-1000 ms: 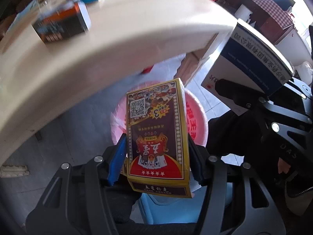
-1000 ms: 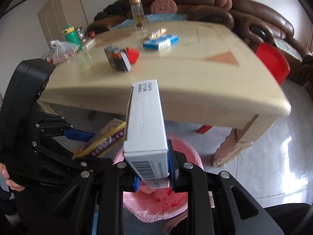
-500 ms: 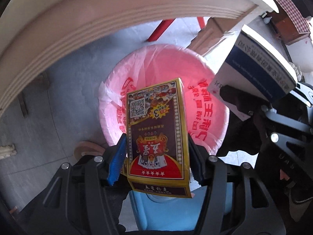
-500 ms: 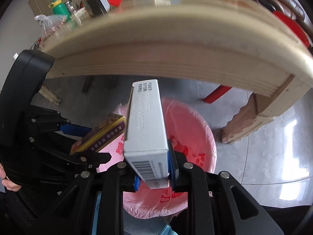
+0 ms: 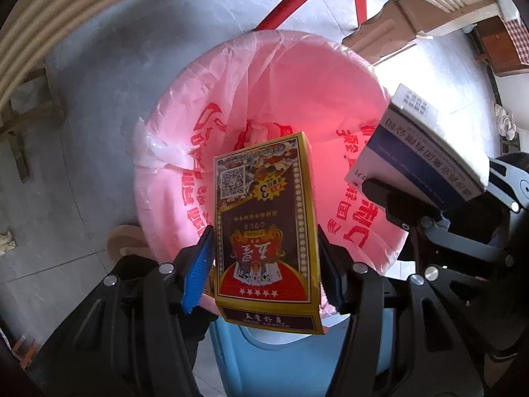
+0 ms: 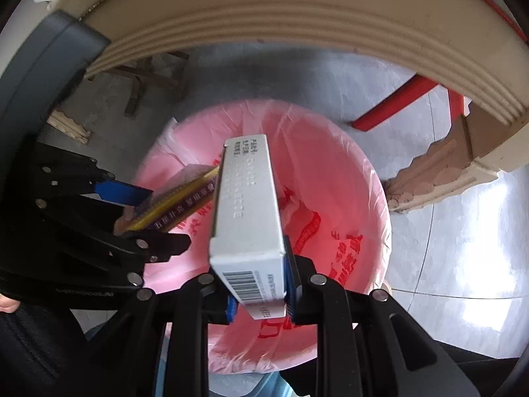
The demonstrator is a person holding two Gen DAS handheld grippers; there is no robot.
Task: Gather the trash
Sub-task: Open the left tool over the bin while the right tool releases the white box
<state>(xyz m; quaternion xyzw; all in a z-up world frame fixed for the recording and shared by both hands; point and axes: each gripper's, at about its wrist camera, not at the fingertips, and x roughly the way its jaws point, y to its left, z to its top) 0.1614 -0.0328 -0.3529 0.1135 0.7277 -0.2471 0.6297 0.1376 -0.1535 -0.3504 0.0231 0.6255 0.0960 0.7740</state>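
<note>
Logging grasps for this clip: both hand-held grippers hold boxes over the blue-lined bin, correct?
Not quite: the bin liner is pink, as the left wrist view shows. The left hand-held gripper holds the playing-card box and the right hand-held gripper the white box.

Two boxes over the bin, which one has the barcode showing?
The white box clamped in the right gripper: barcode on its near end. The yellow-edged playing-card box in the left gripper shows a QR code instead.
</note>
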